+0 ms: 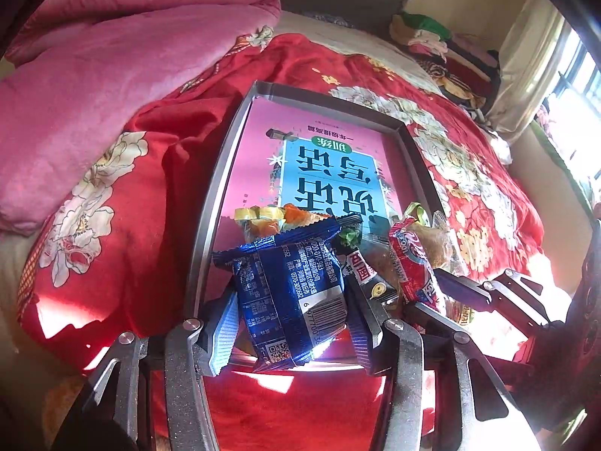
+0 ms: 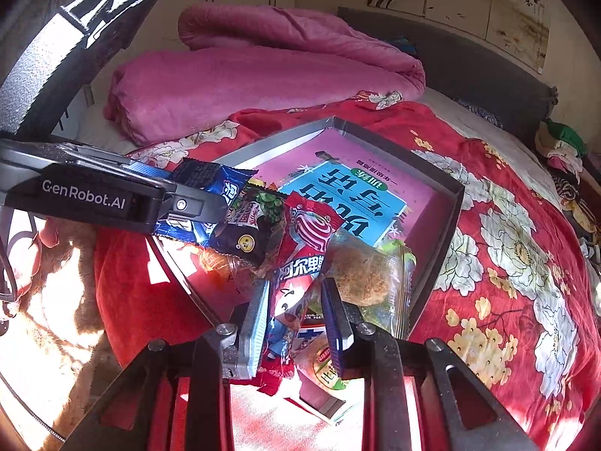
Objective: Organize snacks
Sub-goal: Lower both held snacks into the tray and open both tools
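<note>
A grey tray lies on the bed with a pink and blue book flat inside it. My left gripper is shut on a blue snack packet over the tray's near end. In the right wrist view it comes in from the left, the left gripper still clamping the blue packet. My right gripper is shut on a red lollipop packet. Piled beside these are a dark packet, a clear-wrapped bun and a yellow-orange packet.
The tray rests on a red flowered bedspread. A folded pink quilt lies behind it, a pile of clothes sits at the far right, and a window is beyond. A green-labelled item lies under my right fingers.
</note>
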A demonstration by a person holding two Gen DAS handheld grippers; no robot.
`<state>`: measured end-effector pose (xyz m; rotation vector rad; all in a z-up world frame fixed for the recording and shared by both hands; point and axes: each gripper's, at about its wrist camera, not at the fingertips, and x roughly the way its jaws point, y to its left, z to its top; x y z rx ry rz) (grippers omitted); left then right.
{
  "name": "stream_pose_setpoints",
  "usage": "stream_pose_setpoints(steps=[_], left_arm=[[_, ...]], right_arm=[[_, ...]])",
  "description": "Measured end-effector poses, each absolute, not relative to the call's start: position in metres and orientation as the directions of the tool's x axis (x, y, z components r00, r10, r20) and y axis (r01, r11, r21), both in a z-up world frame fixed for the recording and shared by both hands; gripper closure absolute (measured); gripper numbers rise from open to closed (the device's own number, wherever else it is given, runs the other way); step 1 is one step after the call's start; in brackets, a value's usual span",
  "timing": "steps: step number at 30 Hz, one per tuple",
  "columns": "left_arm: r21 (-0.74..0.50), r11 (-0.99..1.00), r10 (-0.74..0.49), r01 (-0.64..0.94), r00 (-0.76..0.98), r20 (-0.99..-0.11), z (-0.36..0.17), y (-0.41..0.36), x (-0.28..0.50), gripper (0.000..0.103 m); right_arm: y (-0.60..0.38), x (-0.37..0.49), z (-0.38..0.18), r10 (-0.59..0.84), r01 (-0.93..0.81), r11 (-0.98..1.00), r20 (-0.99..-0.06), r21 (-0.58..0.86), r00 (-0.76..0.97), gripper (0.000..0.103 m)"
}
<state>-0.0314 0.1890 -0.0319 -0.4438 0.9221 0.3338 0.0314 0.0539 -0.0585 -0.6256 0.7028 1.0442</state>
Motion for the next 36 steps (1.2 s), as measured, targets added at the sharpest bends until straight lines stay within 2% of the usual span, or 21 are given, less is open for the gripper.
stream_pose_setpoints(steps=[31,36], left_arm=[[-0.206,0.875,0.101,-0.439,0.58,-0.808,-0.025,0.183,-0.029,0.038],[-0.205,0.875,0.102,-0.439,0.581,-0.807,-0.024,0.182,-0.03,0.036]], right_arm=[[0.047,0.031,-0.05,0.57,-0.91,0.397,-0.746,-0.118,0.345,0.073],[0.046,0.03,-0.05,0.569,-0.911,0.395,-0.746,-0.12,0.345,0.068]])
